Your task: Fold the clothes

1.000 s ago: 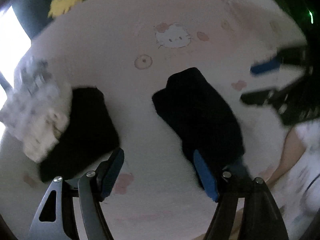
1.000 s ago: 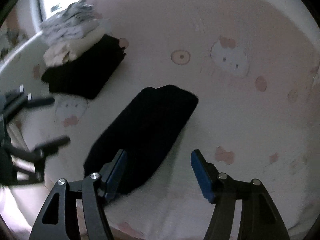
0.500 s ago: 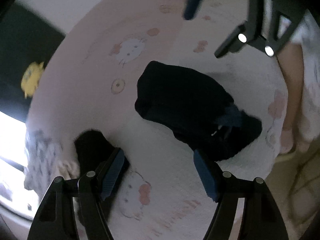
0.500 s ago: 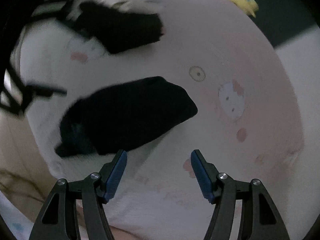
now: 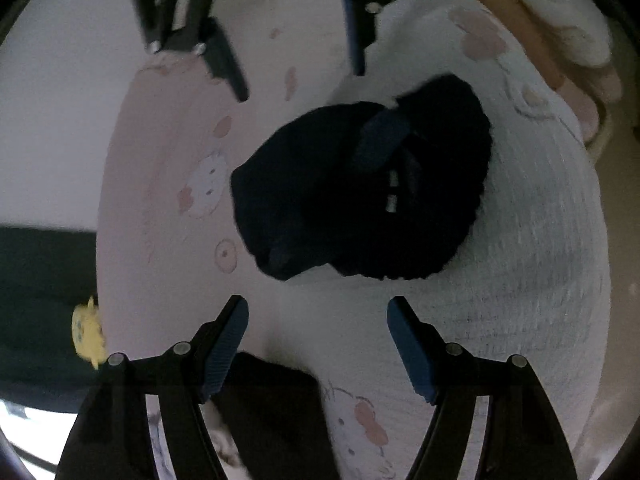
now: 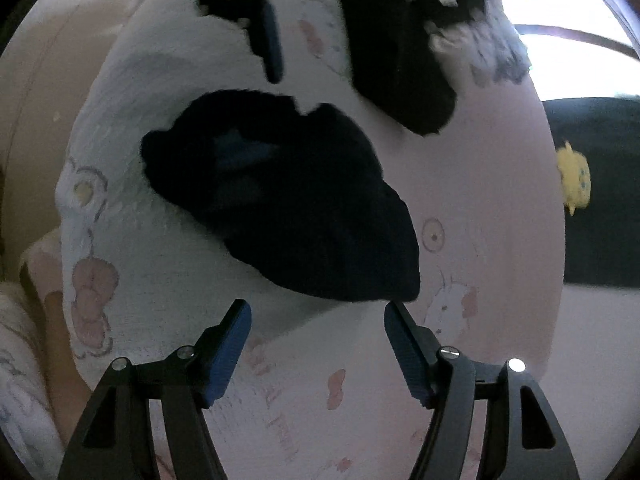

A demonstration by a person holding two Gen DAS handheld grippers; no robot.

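A dark, matt, fuzzy-looking cloth garment (image 5: 360,196) is lying on a bed sheet (image 5: 540,240) whose pale printed fabric is showing a fine, slightly rough weave. The left hand-held gripper (image 5: 318,338) and the right hand-held gripper (image 6: 318,340) are showing matt black frames, seemingly plastic, ribbed blue pads and shiny metal screw heads. Far off, folded clothes (image 6: 404,64) are looking soft and matt, and a yellow toy (image 6: 576,176) is appearing plush.

A black garment (image 5: 320,200) with a blue inner patch lies on a pale pink bed sheet (image 5: 168,140) printed with white cartoon cats and pink bows, near a yellow plush (image 6: 574,176).
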